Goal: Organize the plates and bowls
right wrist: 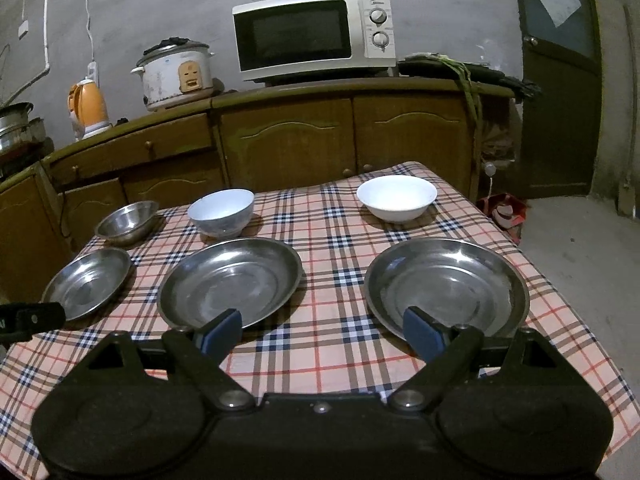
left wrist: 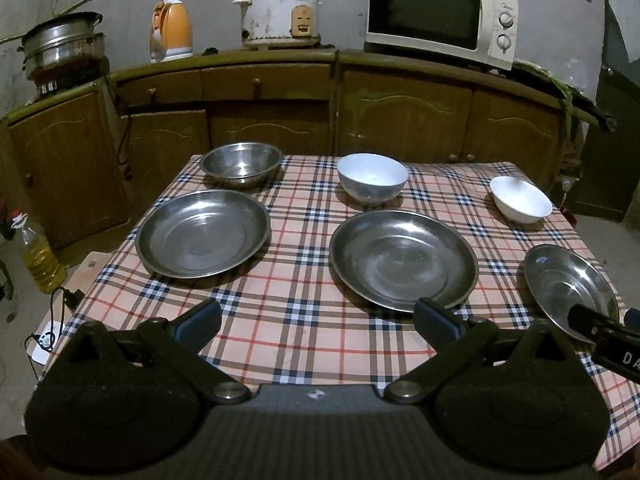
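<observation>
Three steel plates lie in a row on the plaid tablecloth (left wrist: 296,332): a left plate (left wrist: 202,238), a middle plate (left wrist: 402,258) and a right plate (left wrist: 568,288). Behind them stand a steel bowl (left wrist: 240,164), a pale blue-white bowl (left wrist: 372,178) and a white bowl (left wrist: 520,200). My left gripper (left wrist: 318,316) is open over the cloth, its right finger at the middle plate's near rim. My right gripper (right wrist: 322,330) is open and empty between the middle plate (right wrist: 230,280) and the right plate (right wrist: 446,286). The white bowl (right wrist: 396,196) sits beyond.
Wooden cabinets (left wrist: 400,120) stand behind the table with a microwave (left wrist: 440,16), rice cooker (left wrist: 280,12), orange kettle (left wrist: 172,32) and stacked steel pots (left wrist: 60,48). An oil bottle (left wrist: 38,256) stands on the floor at the left. A door (right wrist: 560,80) is at the right.
</observation>
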